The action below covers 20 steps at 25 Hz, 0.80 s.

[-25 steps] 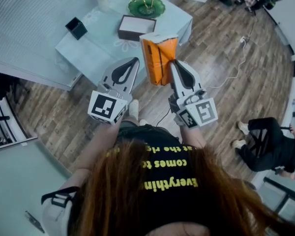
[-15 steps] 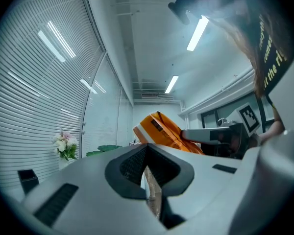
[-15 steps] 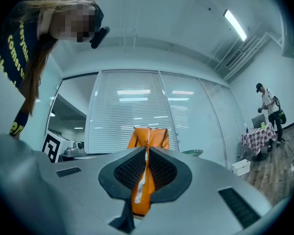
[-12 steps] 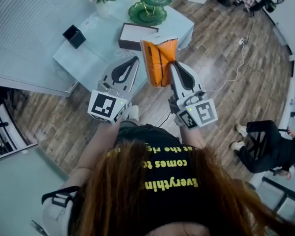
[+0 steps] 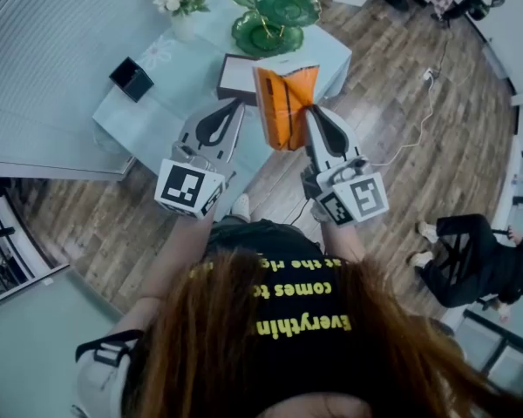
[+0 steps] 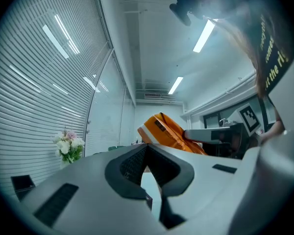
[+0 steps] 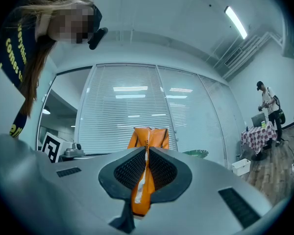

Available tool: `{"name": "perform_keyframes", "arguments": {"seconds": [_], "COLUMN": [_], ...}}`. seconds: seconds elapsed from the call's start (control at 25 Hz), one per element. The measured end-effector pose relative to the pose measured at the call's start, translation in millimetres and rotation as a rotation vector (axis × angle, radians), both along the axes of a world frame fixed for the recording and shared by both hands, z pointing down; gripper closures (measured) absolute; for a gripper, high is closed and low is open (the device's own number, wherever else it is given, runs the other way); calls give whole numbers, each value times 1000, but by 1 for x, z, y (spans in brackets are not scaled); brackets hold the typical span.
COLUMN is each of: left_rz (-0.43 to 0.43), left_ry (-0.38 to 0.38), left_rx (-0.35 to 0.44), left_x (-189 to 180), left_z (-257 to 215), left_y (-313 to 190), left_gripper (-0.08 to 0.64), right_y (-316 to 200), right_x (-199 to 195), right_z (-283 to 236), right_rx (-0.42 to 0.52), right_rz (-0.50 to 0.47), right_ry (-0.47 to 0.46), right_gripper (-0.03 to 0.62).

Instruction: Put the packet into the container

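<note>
Orange packet up in my right gripper, at the table's near edge.
My right gripper (image 5: pixel 312 111) is clenched on the packet (image 5: pixel 285 103), holding it upright in the air. In the head view its top overlaps the dark-lined box (image 5: pixel 237 75) near the table's (image 5: pixel 174 94) right edge. My left gripper (image 5: pixel 231 107) hangs alongside, jaws together on nothing.
</note>
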State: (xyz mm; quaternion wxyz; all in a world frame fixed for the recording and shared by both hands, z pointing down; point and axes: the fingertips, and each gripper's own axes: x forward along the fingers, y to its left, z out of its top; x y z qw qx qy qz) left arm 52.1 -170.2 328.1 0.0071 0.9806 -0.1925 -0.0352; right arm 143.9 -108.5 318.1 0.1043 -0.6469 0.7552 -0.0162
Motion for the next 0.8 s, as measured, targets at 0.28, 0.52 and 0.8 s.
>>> {"name": "perform_keyframes", "arguments": {"seconds": [0.28, 0.52, 0.8], "left_rz": [-1, -21, -90], "left_ry": [-5, -14, -28], "left_rx": [-9, -30, -35], "left_x": [-3, 1, 17], "left_z": [7, 15, 17], "left_y": [-25, -36, -47], "left_gripper": [560, 560, 560], "right_y": [-24, -35, -53], "right_x": [0, 6, 24], "right_z": [5, 16, 22], "right_rx": [-16, -42, -59], "right_rz": [8, -6, -86], "right_ry": [-6, -20, -37], "right_gripper": [552, 552, 552]}}
